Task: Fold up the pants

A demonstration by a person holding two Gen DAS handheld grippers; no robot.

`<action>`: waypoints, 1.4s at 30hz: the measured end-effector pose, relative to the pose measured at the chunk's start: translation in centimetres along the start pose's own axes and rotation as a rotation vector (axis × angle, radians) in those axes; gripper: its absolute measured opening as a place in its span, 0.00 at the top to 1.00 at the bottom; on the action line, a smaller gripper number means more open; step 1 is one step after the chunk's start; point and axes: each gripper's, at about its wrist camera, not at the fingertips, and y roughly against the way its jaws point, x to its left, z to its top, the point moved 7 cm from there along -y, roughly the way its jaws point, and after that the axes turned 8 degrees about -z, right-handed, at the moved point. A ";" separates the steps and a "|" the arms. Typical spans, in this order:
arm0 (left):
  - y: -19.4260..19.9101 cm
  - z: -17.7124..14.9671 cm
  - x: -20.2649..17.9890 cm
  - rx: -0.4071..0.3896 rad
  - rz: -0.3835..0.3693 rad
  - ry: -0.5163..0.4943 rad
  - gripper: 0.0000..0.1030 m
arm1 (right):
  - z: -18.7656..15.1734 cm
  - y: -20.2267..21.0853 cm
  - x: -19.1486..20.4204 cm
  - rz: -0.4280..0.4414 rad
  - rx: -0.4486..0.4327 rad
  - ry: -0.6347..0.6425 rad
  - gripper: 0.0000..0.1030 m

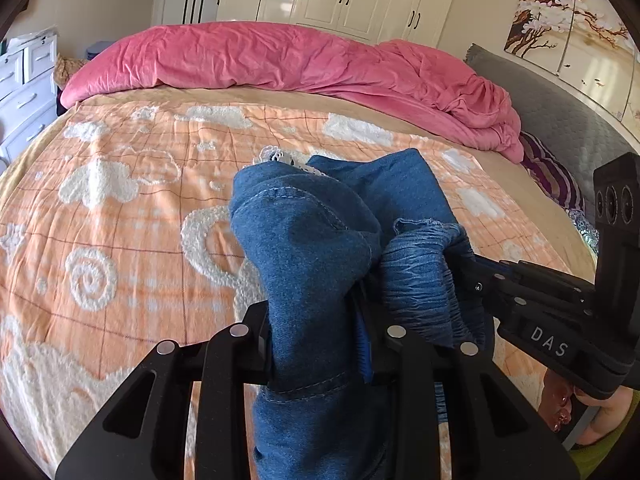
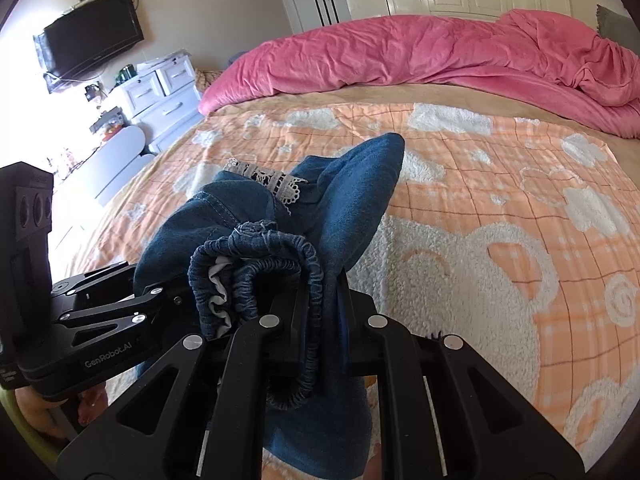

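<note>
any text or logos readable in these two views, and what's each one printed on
"DAS" – white letters on the body of the right hand-held gripper, seen in the left wrist view; its jaws are shut on the denim pants.
"GenRobot.AI" – white letters on the body of the left hand-held gripper, seen in the right wrist view.
Small print at that body's left edge is too blurred to read.
Nothing readable on the TV or wall painting.

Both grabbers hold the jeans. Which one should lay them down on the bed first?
Probably the right gripper: it pinches the jeans' elastic waistband, nearer the open orange blanket. The left gripper grips bunched denim.
</note>
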 end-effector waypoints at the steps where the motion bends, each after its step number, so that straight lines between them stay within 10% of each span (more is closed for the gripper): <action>1: -0.6 0.0 0.3 0.003 0.000 0.004 0.73 | 0.0 -0.5 -0.1 -0.006 0.006 0.003 0.94; 13: -3.8 -1.4 2.8 0.049 0.044 0.021 0.70 | -2.6 -5.5 -2.2 -0.073 0.128 -0.016 0.93; 22: -4.0 -2.1 3.3 0.053 0.047 0.035 0.58 | -3.8 -6.4 -4.4 -0.110 0.197 -0.089 0.72; 42: 1.9 -4.1 2.0 0.028 0.031 0.041 0.40 | -5.8 0.3 -5.4 -0.176 0.097 -0.071 0.40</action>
